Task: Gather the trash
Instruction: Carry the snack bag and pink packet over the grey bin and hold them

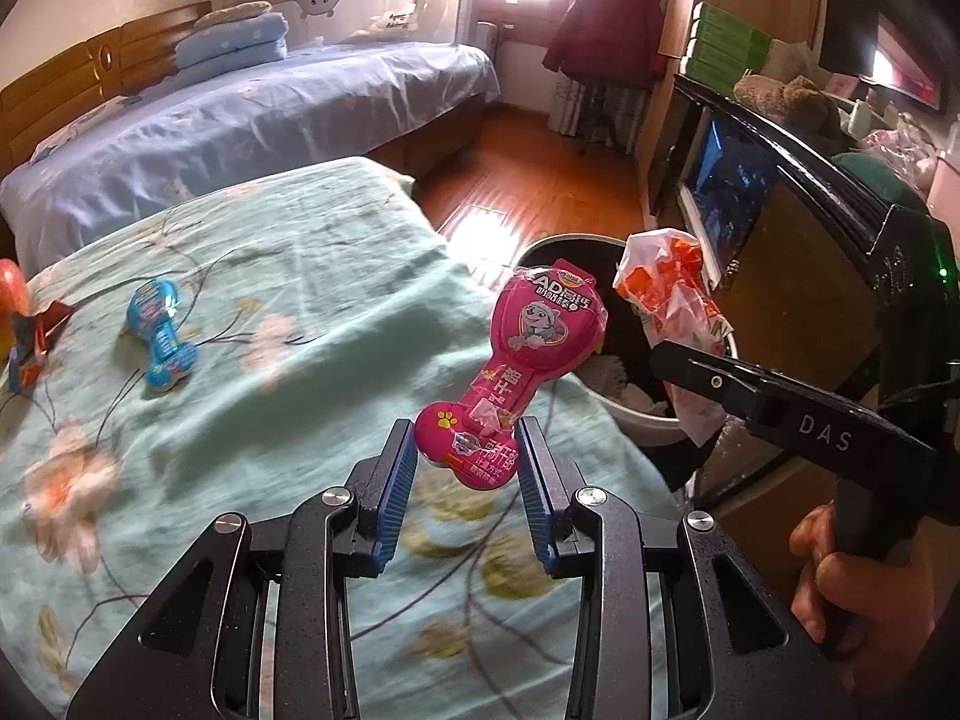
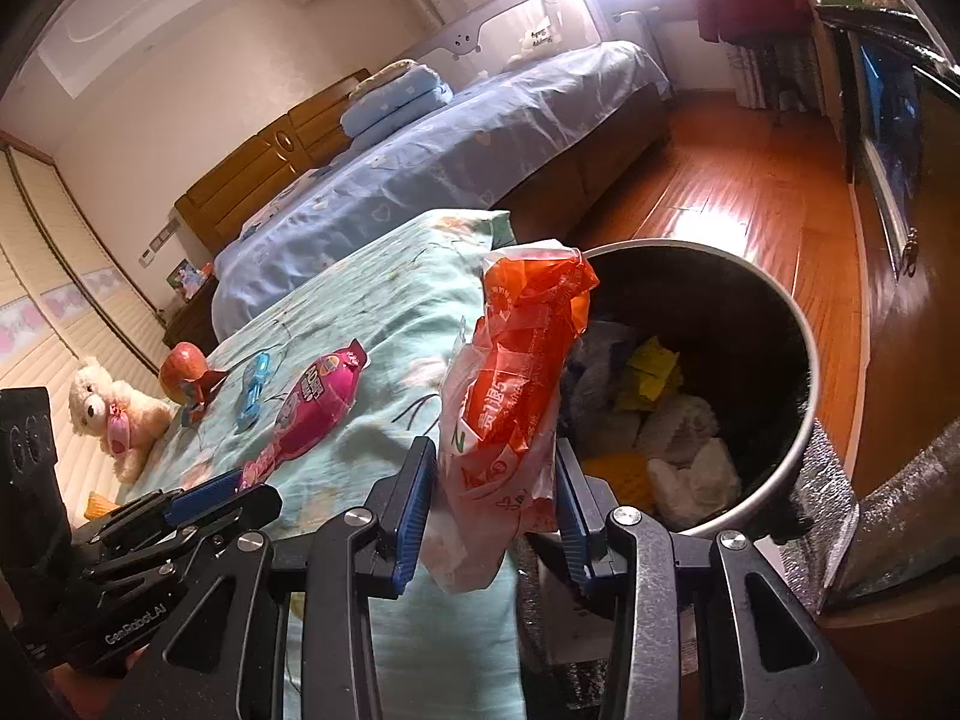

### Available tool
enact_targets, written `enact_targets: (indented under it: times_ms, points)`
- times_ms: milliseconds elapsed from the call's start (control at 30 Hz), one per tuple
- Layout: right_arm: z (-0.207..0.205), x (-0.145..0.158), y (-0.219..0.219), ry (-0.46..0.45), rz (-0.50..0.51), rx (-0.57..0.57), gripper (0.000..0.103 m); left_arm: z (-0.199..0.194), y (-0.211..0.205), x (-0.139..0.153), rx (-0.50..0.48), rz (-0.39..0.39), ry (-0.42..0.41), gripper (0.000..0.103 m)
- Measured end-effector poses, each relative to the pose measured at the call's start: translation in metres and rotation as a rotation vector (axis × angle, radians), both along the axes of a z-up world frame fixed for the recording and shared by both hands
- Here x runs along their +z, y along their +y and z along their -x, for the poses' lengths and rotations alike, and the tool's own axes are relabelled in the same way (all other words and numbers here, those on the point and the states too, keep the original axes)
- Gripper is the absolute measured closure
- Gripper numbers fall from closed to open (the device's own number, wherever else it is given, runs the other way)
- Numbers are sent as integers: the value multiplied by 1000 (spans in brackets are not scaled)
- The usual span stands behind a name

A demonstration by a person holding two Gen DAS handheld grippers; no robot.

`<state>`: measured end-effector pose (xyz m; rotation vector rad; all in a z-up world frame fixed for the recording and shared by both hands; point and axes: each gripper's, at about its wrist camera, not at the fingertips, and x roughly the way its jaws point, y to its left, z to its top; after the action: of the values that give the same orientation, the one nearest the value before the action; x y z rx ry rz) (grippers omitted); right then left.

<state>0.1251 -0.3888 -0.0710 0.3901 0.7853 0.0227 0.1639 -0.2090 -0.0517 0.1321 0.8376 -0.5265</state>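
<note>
Left wrist view: my two grippers each carry one piece of trash beside the bin.

My left gripper [image 1: 467, 447] is clamped narrowly on the pink bone-shaped snack packet [image 1: 521, 360], held over the near edge of the floral turquoise bedspread [image 1: 252, 276]. My right gripper [image 2: 495, 480] pinches the crumpled orange-and-white plastic wrapper [image 2: 513, 372], just left of the round grey waste bin [image 2: 804, 420]. A small blue packet [image 1: 159, 333] lies far left.

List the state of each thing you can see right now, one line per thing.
Left gripper: shut on pink wrapper.
Right gripper: shut on orange bag.
Trash bin: open, partly filled.
Blue wrapper: lying on the bed.
Teddy bear: sitting on the bed.
</note>
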Motion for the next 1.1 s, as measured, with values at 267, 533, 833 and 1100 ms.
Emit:
enact_targets:
  times_ms: [267,533,833,1100]
  points:
    - [1,3,-11,-5,15,-16,64,-1,-18,0,-17,-5,-3,70]
    - [1,3,-17,-2,23,-25,64,-4,-28,-3,-25,-14,2,70]
    - [-2,2,-23,3,26,-34,64,-6,-36,-6,-32,-23,6,70]
    - [-5,1,-28,5,26,-41,64,-7,-44,-7,-40,-26,8,70]
